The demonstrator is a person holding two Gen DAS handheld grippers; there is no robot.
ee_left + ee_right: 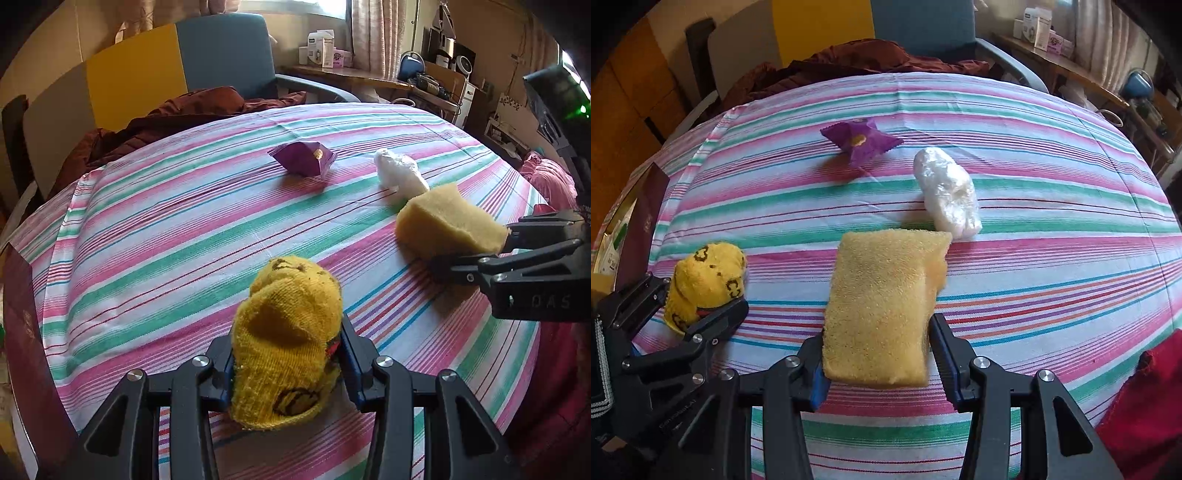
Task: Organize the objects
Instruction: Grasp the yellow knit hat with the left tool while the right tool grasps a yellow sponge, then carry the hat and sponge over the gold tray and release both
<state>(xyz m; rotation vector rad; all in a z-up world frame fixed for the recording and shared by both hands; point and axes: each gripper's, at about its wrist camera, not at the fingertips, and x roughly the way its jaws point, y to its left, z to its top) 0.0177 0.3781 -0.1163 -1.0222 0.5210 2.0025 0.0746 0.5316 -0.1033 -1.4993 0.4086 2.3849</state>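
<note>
Right wrist view: right gripper (877, 350) clamped on rectangular yellow foam sponge (882, 306), long axis pointing ahead toward crumpled white plastic bag (947, 190) just beyond; left gripper (698, 314) gripping rolled yellow knit sock (705, 280) leftward.

- You're in a lived-in home room: striped tablecloth (184, 229), armchair (221, 55), curtained window (373, 33).
- Your cluttered wooden side shelf (351, 75) holds household boxes (323, 48).

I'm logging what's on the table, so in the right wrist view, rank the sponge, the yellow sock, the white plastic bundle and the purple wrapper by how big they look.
1. sponge, though it sits nearest the camera, which inflates it
2. yellow sock
3. white plastic bundle, close to the sock, so unsure
4. purple wrapper, farthest away
</note>
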